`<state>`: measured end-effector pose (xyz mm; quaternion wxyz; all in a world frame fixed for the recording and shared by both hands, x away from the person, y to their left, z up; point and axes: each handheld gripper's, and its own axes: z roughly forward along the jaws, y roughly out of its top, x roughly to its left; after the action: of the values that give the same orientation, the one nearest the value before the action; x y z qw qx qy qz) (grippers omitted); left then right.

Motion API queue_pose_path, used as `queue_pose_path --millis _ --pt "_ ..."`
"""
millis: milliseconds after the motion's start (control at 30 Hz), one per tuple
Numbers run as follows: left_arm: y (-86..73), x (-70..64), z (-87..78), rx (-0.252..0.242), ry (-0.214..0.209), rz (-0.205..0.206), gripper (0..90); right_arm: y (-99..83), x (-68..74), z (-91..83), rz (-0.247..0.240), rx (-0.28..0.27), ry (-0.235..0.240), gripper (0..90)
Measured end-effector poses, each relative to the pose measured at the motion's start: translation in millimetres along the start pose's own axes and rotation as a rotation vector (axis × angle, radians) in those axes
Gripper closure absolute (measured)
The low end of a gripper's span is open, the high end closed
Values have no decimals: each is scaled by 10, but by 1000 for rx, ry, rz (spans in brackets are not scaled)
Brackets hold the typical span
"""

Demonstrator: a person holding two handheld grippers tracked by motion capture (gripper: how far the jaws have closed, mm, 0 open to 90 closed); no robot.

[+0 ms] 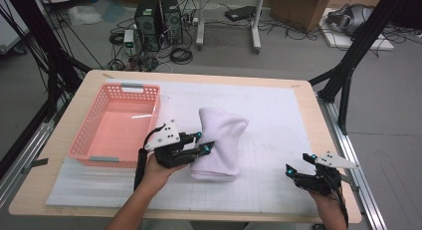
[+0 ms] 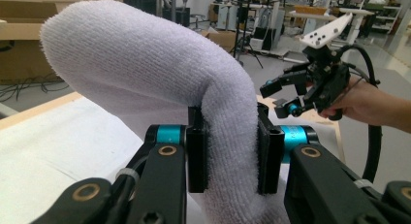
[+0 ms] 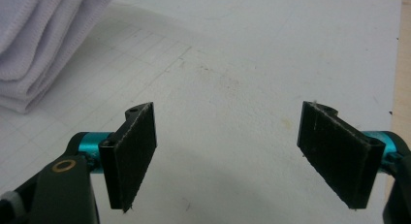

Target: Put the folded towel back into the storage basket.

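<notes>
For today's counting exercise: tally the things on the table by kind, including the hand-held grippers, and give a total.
White towel: 1
Pink basket: 1
White mat: 1
Grippers: 2, left gripper shut on the towel, right gripper open
Total: 5

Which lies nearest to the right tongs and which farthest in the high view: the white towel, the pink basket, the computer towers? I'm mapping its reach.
From the right tongs, at the table's near right:
1. White towel, mid-table to the left, gripped by the left tongs.
2. Pink basket, farther left on the table.
3. Computer towers, on the floor beyond the table's far edge.
</notes>
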<state>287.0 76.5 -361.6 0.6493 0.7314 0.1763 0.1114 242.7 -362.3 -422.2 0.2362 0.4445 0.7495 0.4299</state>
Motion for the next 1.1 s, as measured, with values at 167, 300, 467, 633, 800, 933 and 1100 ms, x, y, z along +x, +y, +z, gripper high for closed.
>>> queue_pose_path --millis 167,300,467,633,800,933,1100 --pt "108 70 -152 -24 15 1 719 2 0 0 1 1 1 208" --pt "175 130 -299 -42 39 5 719 4 -1 2 0 -3 1 208" --pt "218 180 -457 -57 65 9 720 10 -1 4 0 -1 0 208" --pt "241 184 -560 -69 72 14 719 17 4 12 -2 -3 1 208" --pt "266 219 -651 -86 90 12 719 20 9 12 1 -2 1 208" --pt "296 264 -731 -98 108 10 720 21 6 13 1 -7 0 208" --pt "336 332 -847 -110 137 6 720 25 4 11 0 -8 0 208"
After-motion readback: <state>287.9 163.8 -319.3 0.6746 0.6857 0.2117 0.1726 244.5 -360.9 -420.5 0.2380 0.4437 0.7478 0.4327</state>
